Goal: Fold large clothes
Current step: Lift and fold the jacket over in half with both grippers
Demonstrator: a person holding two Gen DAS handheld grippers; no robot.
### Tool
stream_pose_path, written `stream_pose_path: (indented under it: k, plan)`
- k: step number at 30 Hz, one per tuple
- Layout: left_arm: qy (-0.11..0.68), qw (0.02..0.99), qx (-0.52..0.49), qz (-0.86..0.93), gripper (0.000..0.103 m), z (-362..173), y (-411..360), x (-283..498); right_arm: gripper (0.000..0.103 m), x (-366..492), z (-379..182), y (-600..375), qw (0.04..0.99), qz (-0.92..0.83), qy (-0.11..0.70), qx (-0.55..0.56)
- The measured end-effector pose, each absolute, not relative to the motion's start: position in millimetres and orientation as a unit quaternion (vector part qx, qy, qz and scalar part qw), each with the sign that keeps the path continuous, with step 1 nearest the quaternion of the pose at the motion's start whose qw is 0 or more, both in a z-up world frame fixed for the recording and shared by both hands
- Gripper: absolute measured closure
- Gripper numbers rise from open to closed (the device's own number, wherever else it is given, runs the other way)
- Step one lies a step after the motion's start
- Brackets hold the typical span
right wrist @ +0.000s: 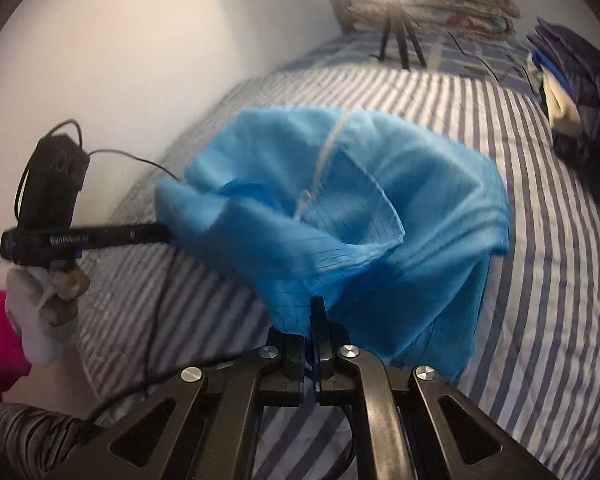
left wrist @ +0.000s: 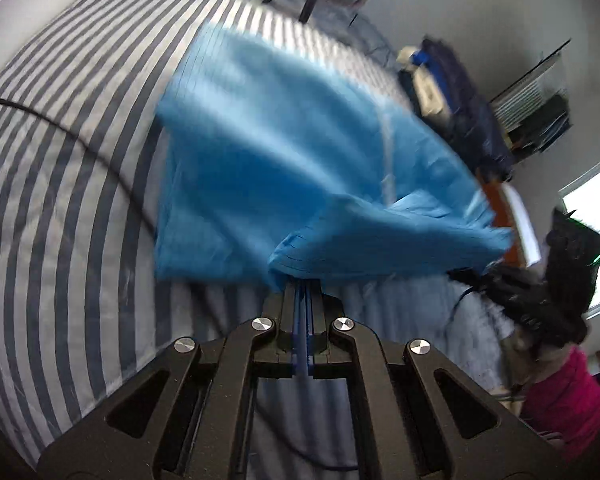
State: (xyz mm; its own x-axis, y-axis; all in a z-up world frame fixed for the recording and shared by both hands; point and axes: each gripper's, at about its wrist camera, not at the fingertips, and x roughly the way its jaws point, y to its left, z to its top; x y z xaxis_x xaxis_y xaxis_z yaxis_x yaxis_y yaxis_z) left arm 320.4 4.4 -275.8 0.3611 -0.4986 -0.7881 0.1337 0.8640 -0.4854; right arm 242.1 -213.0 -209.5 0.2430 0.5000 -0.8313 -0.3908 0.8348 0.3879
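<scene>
Blue garment [left wrist: 284, 148], one of it and a big one, hangs slung between the two grippers above the striped bedcover [left wrist: 60, 184], part of it draped down onto the stripes, and it sags and billows, so I judge it thin, light, limp cloth that will slide rather than hold a crease. Pale zip strip [right wrist: 324, 152] runs down its middle, a handy line to fold about. Best hold looks to be the hems and corners, well apart, cloth kept taut. One dark clothes pile [right wrist: 580, 120] sits at the far side, one lamp tripod [right wrist: 400, 40] beyond. Two grippers: left gripper [left wrist: 303, 280] fingers pinched tight on a bunched edge, right gripper [right wrist: 316, 312] fingers likewise clamped on a fold of blue
</scene>
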Motion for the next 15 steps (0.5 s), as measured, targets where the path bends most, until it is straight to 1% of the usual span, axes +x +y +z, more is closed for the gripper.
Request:
stream_pose_path:
  k: [3,5,6,7,11,14,15]
  plan:
    - [0.526,0.807,-0.184,-0.195,0.103,-273,6,310,0.096,239,-202,-215,0.792,0.270,0.546,0.039]
    - [0.512,0.817,-0.176,-0.200,0.103,-257,6,299,0.092,234,-186,-216,0.800,0.269,0.536,0.023]
    - [0.503,0.823,-0.168,-0.204,0.103,-247,7,293,0.082,228,-171,-218,0.806,0.274,0.524,0.015]
    - [0.496,0.828,-0.163,-0.207,0.103,-238,9,286,0.077,221,-159,-220,0.812,0.276,0.514,0.009]
    - [0.463,0.845,-0.155,-0.217,0.103,-193,19,260,0.075,195,-111,-232,0.835,0.273,0.478,-0.011]
    - [0.436,0.857,-0.161,-0.222,0.103,-154,29,242,0.074,186,-76,-243,0.849,0.273,0.453,-0.006]
    - [0.425,0.863,-0.160,-0.223,0.103,-139,33,235,0.074,178,-56,-249,0.857,0.272,0.437,-0.003]
